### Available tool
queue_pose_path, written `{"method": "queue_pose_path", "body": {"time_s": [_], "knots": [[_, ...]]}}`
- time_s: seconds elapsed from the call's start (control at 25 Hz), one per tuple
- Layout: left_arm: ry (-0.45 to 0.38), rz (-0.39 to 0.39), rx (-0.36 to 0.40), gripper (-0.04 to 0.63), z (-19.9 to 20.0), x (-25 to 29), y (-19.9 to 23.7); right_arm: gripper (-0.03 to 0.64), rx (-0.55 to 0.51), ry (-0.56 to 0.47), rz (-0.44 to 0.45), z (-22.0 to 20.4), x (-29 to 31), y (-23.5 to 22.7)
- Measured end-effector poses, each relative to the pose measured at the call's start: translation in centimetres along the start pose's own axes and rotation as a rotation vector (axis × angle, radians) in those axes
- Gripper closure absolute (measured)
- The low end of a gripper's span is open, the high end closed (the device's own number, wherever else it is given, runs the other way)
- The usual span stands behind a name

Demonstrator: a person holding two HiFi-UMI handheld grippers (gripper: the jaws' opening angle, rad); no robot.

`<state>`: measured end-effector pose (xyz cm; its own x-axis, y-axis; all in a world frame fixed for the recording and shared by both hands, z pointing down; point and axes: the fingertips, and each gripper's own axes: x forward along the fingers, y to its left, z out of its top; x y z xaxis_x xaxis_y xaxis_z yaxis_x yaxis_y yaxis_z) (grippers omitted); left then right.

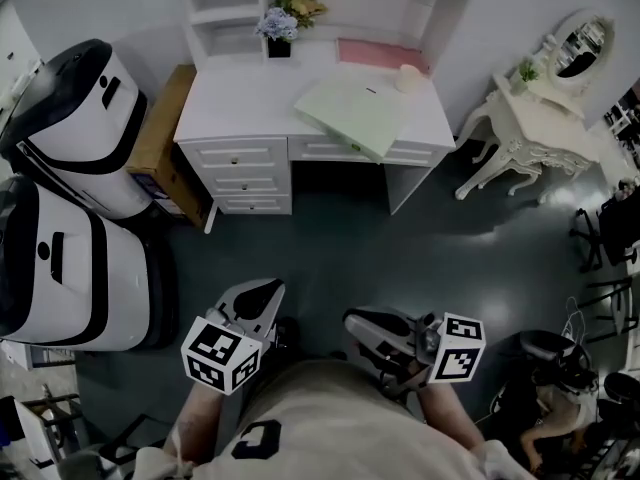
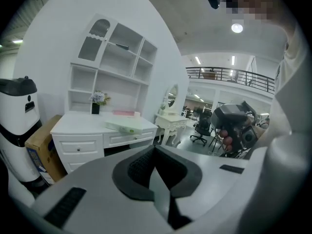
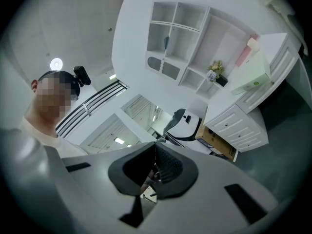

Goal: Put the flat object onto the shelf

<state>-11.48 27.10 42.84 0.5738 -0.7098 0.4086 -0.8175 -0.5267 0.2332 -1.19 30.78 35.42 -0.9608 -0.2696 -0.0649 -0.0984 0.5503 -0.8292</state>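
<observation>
The flat object is a pale green flat box (image 1: 355, 113) lying askew on the white desk (image 1: 230, 98), its corner past the front edge. The left gripper view shows it as the box (image 2: 127, 126) below the white shelf unit (image 2: 114, 62); the right gripper view, rolled sideways, shows the box (image 3: 253, 74) and shelves (image 3: 180, 38). My left gripper (image 1: 266, 290) and right gripper (image 1: 355, 321) are held close to the body, far from the desk. The left gripper (image 2: 156, 152) and right gripper (image 3: 155, 152) are both shut with nothing between their pads.
A flower vase (image 1: 280, 30) and a pink flat item (image 1: 375, 53) sit at the desk's back. Two white-and-black machines (image 1: 70, 128) and a cardboard box (image 1: 160, 143) stand at the left. A white dressing table with mirror (image 1: 540, 118) and dark chairs (image 1: 610, 228) stand at the right.
</observation>
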Motion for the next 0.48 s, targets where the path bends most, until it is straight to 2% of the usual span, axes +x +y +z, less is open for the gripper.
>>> {"method": "queue_pose_path", "body": {"time_s": [0.32,0.48], "knots": [[-0.009,-0.032,0.021,0.583,1.1,-0.1,3.8,0.592,0.02,-0.035,-0.047,1.5,3.7,-1.2],[-0.016,-0.05,0.029,0.581,1.6,-0.4,5.2,0.592,-0.109,0.042,-0.129,1.5,5.6,-2.0]]}}
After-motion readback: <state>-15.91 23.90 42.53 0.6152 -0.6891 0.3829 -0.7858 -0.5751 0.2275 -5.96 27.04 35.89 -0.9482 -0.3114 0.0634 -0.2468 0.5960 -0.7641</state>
